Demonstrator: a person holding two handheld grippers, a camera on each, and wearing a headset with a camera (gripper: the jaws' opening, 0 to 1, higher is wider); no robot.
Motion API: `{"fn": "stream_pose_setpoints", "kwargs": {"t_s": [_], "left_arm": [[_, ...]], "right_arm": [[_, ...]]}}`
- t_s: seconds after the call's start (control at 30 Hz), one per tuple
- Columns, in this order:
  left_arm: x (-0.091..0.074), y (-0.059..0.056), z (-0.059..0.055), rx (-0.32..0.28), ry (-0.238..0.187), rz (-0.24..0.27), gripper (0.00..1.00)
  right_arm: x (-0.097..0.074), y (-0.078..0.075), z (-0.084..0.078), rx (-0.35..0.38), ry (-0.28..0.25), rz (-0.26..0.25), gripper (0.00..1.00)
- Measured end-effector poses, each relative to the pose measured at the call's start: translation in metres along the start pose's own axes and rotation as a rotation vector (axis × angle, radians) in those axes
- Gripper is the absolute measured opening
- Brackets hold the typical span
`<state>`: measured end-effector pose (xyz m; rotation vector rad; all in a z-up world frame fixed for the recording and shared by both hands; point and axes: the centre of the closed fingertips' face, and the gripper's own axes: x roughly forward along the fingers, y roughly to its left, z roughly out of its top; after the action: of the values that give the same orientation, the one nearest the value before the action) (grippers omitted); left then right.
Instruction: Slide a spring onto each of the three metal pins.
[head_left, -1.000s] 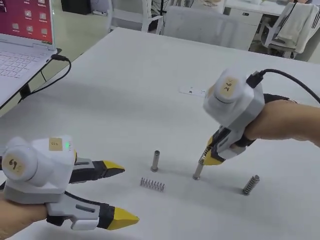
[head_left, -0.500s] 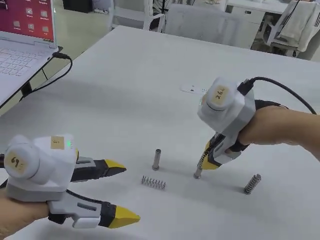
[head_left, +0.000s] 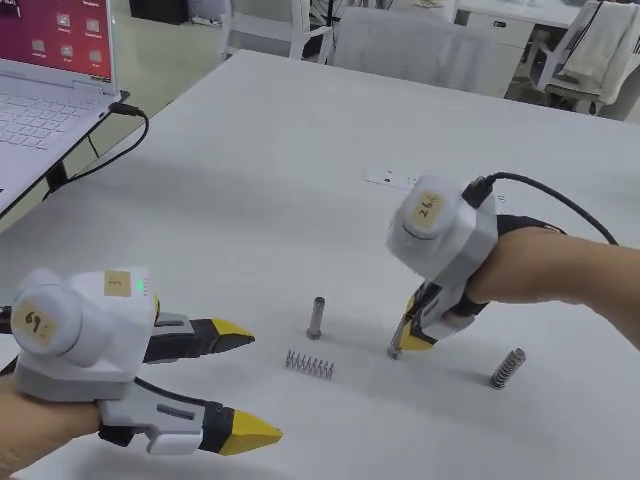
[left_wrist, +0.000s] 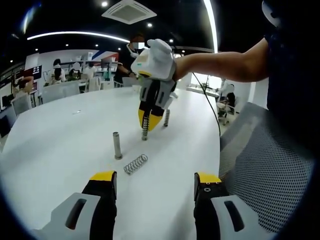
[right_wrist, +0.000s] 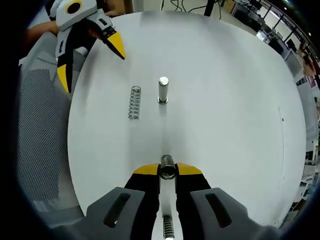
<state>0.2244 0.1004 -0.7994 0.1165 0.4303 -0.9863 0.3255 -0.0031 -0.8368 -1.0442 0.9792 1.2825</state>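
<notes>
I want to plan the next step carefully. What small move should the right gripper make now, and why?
Probably open the right gripper and lift away: the held spring seems already down over its pin, near the table. A bare pin and a loose spring wait.

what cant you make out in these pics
- Pin under the right gripper: head view, mostly hidden by the jaws and the held spring.
- Tilted spring: head view, too small to tell whether a pin is inside.
- Laptop: head view, cut off by the left edge.
</notes>
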Motion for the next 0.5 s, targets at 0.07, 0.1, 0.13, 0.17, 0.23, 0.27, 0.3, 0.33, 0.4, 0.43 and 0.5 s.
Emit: {"fn": "stream_pose_setpoints", "kwargs": {"t_s": [0.07, 0.1, 0.13, 0.17, 0.23, 0.27, 0.3, 0.33, 0.4, 0.43, 0.5], "left_arm": [[0.0001, 0.0001, -0.0001, 0.000, 0.002, 0.000, 0.57], [0.0002, 0.0003, -0.0001, 0.000, 0.002, 0.000, 0.57], [0.0003, 0.0003, 0.0004, -0.001, 0.001, 0.000, 0.57], [0.0004, 0.0005, 0.0006, -0.001, 0.001, 0.000, 0.57], [0.0005, 0.0006, 0.0007, -0.001, 0.001, 0.001, 0.57], [0.0006, 0.0006, 0.0007, -0.001, 0.001, 0.001, 0.57], [0.0006, 0.0004, 0.0007, -0.001, 0.002, 0.000, 0.57], [0.0007, 0.0004, 0.0005, 0.000, 0.002, 0.000, 0.57], [0.0009, 0.0002, 0.0004, -0.002, 0.002, -0.001, 0.57], [0.0010, 0.0002, 0.0004, -0.002, 0.002, 0.000, 0.57], [0.0012, -0.0005, 0.0003, -0.003, 0.002, -0.002, 0.57]], "right_arm": [[0.0023, 0.0015, -0.0006, -0.002, 0.004, 0.004, 0.09], [0.0037, 0.0021, -0.0012, -0.003, 0.007, 0.006, 0.09], [0.0046, 0.0027, -0.0016, -0.004, 0.010, 0.008, 0.09], [0.0054, 0.0030, -0.0021, -0.007, 0.012, 0.008, 0.09], [0.0063, 0.0032, -0.0029, -0.005, 0.014, 0.008, 0.09], [0.0067, 0.0032, -0.0030, -0.004, 0.014, 0.009, 0.09], [0.0074, 0.0030, -0.0034, -0.003, 0.014, 0.007, 0.09], [0.0079, 0.0031, -0.0034, -0.003, 0.013, 0.007, 0.09], [0.0089, 0.0038, -0.0044, 0.000, 0.015, 0.009, 0.09], [0.0087, 0.0039, -0.0039, 0.001, 0.011, 0.009, 0.09], [0.0083, 0.0038, -0.0040, 0.004, 0.009, 0.009, 0.09]]}}
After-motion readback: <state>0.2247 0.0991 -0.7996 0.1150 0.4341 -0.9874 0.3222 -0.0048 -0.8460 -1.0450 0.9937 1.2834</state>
